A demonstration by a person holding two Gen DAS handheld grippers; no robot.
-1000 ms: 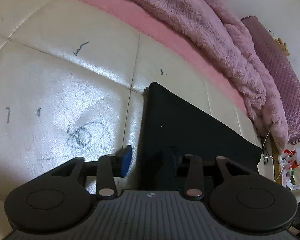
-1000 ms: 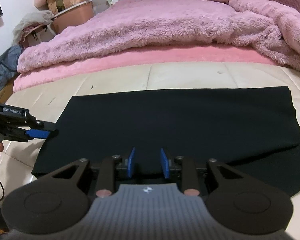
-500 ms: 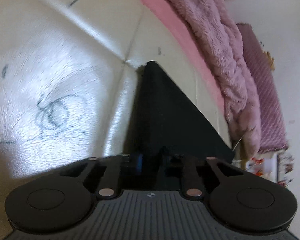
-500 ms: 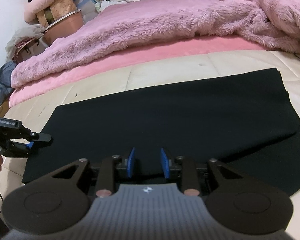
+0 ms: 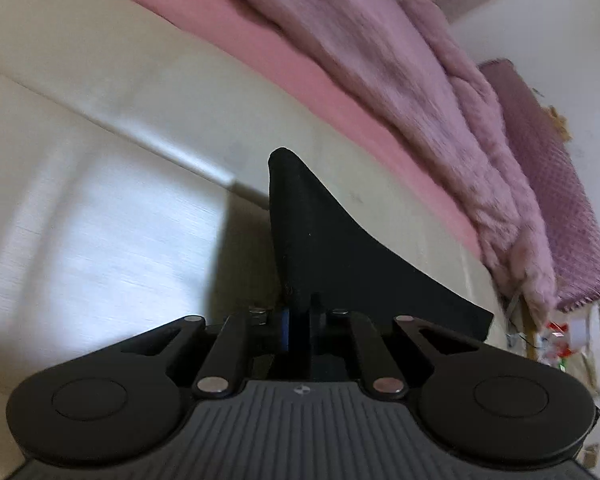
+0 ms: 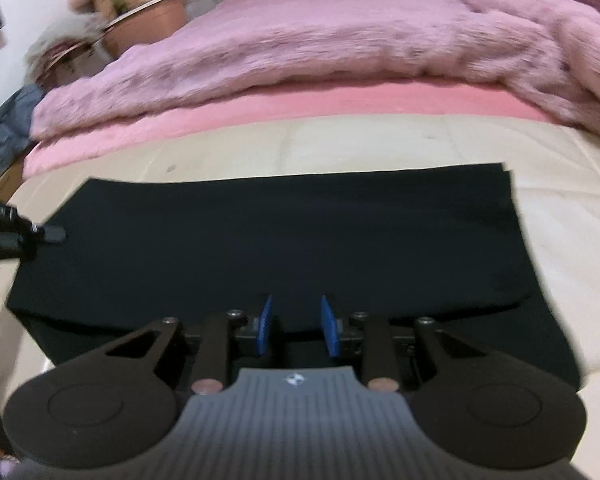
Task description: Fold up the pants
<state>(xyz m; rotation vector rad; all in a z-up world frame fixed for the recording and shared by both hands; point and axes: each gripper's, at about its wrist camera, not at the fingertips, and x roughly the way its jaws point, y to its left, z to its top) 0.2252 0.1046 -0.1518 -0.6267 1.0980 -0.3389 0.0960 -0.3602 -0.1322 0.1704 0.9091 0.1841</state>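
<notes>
The black pants (image 6: 284,240) lie flat and folded on the cream quilted surface (image 6: 560,240). In the left wrist view the pants (image 5: 340,252) rise as a lifted dark corner from my left gripper (image 5: 299,330), which is shut on their left end. That gripper also shows at the left edge of the right wrist view (image 6: 40,234), at the pants' left edge. My right gripper (image 6: 296,322) is partly open over the pants' near edge, its blue pads on either side of the cloth, and I cannot tell if it holds the cloth.
A fluffy pink blanket (image 6: 340,52) and a pink sheet (image 6: 300,108) lie behind the pants. Baskets and clutter (image 6: 140,16) stand at the far left. A purple knobbly cushion (image 5: 560,184) and small items (image 5: 560,344) are at the right.
My left gripper has closed on the left end of the pants and lifted it off the surface. The right gripper has stayed over the near edge, pads unchanged.
</notes>
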